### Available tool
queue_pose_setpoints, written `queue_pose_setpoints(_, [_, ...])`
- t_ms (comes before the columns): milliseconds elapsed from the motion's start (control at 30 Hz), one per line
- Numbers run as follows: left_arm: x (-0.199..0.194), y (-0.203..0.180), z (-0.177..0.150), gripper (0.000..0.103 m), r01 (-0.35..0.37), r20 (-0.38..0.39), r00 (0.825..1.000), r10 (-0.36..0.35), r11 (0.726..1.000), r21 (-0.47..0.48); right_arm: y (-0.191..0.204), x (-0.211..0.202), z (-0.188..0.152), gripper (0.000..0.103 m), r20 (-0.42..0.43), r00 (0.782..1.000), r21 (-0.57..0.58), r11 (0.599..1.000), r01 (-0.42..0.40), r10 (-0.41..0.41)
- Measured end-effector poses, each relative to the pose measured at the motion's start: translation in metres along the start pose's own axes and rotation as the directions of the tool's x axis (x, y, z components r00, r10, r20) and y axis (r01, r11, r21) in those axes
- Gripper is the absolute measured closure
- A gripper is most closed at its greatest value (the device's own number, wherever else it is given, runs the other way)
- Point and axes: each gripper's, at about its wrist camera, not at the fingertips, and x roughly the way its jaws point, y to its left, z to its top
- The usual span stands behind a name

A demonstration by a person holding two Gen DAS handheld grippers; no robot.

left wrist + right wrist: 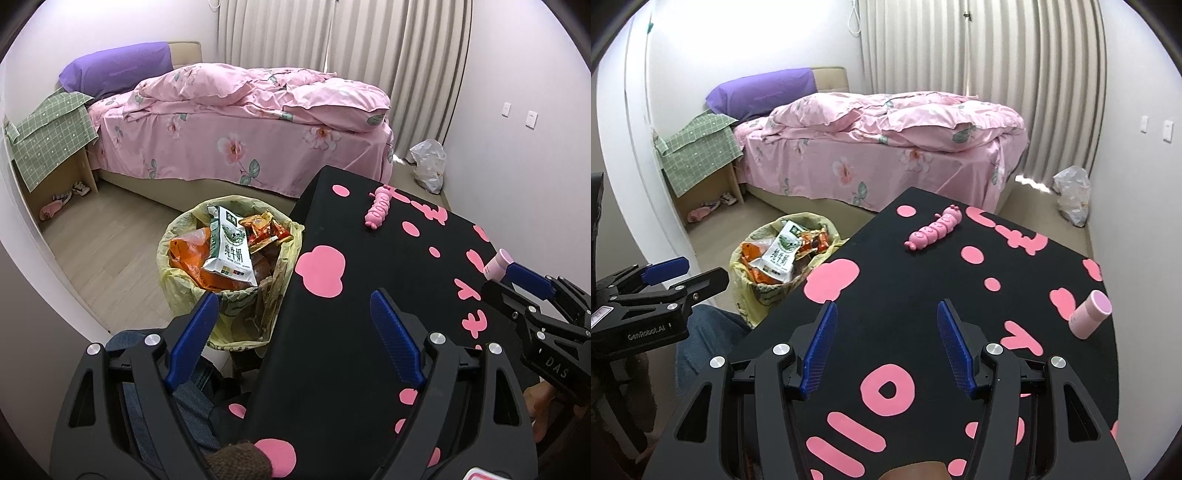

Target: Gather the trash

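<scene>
Both claws are being held with their blue pads apart and nothing between them. Left gripper (291,325) is being held over the near left edge of the black table (369,266), with one pad above the bin and the other above the tabletop. Right gripper (886,343) is being held over the middle of the same table, its pads spread above the pink lettering.

Ahead of the left gripper and slightly to its left, a trash bin (225,325) lined with a yellow bag is standing on the floor, touching or just beside the table's edge. It is being filled to the brim: a white and green milk carton (229,251) is lying on top, with orange and red snack wrappers (264,230) packed around it. From the right gripper the bin (753,291) is being seen ahead and well to the left.

On the table, a small pink cylindrical container (1089,314) is lying tilted ahead and to the right of the right gripper, near the table's right edge. A pink caterpillar toy (932,229) is lying farther ahead, near the far edge.

Beyond the table, a bed with a pink floral duvet (240,110) and a purple pillow (118,70) is being seen, with pleated curtains (351,37) behind it. A white plastic bag (1071,195) is sitting on the floor in the far right corner.
</scene>
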Motion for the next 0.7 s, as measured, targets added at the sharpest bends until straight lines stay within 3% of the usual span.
queue_pose_setpoints(700, [0.004, 0.009, -0.003, 0.023, 0.026, -0.008, 1.000, -0.026, 1.000, -0.006, 0.012, 0.004, -0.001, 0.049, -0.021, 0.999, -0.001, 0.999, 0.033, -0.033])
